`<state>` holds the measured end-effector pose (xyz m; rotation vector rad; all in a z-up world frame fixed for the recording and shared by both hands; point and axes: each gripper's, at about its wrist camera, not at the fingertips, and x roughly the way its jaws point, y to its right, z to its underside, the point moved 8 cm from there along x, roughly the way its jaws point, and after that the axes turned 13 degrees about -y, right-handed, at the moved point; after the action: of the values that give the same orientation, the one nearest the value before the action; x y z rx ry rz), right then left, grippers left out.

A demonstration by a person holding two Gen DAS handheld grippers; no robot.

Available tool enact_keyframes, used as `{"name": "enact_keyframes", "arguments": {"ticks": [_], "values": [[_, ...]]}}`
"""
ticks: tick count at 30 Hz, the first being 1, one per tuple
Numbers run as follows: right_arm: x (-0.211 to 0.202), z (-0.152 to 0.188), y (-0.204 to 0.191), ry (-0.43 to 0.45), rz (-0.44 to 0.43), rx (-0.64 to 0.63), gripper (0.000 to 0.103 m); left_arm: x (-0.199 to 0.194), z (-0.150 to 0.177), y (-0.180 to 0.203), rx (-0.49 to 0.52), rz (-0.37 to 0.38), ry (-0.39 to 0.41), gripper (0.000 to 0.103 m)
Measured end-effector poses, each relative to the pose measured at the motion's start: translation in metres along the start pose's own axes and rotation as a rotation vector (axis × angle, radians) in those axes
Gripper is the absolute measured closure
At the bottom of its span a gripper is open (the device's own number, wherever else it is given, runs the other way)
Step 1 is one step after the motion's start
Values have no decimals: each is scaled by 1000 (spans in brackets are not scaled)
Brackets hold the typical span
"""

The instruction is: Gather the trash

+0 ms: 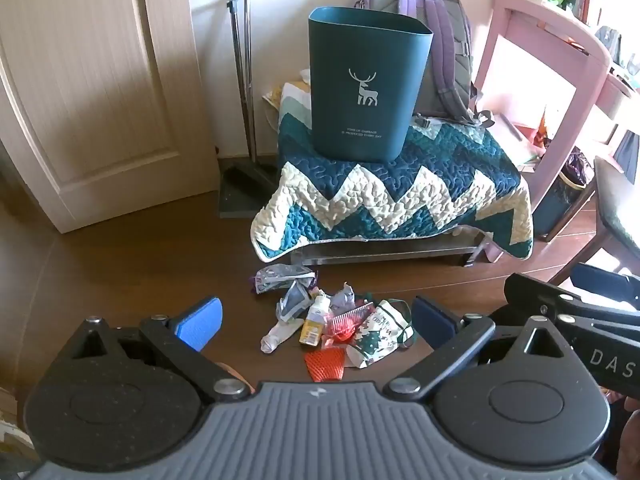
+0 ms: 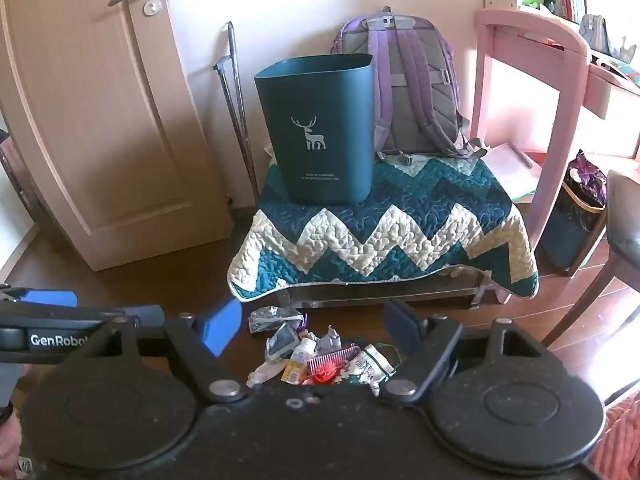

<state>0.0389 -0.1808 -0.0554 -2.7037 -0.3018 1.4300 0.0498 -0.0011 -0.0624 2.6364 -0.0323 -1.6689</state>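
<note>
A small heap of trash lies on the dark wooden floor point(image 1: 120, 264) just in front of the bench's front edge, the bench draped in a teal and cream zigzag quilt point(image 1: 392, 196). In the heap are a crumpled clear wrapper point(image 1: 280, 274), a white sock point(image 1: 276, 336), a small yellow-labelled bottle point(image 1: 314, 322), a pink comb point(image 1: 350, 316), an orange net point(image 1: 325, 364) and a Christmas-print bag point(image 1: 380, 330). The left gripper point(image 1: 316, 322) hangs above the pile with its jaws spread wide and nothing between them; the bottle and comb sit in the gap between its blue pads, lower down on the floor. The right gripper point(image 2: 314, 334) is likewise spread and empty, the same pile showing between its fingers. A teal trash bin with a deer print point(image 1: 366, 84) stands upright on the quilt near the bench's front left corner, a purple backpack point(image 1: 436, 52) behind it against the wall.
</note>
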Motion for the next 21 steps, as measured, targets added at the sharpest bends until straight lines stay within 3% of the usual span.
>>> {"name": "enact_keyframes", "arguments": {"ticks": [21], "values": [[-3,-1,12,4,5,19,24,-5,-2,1,-11,-7,17,1]]}}
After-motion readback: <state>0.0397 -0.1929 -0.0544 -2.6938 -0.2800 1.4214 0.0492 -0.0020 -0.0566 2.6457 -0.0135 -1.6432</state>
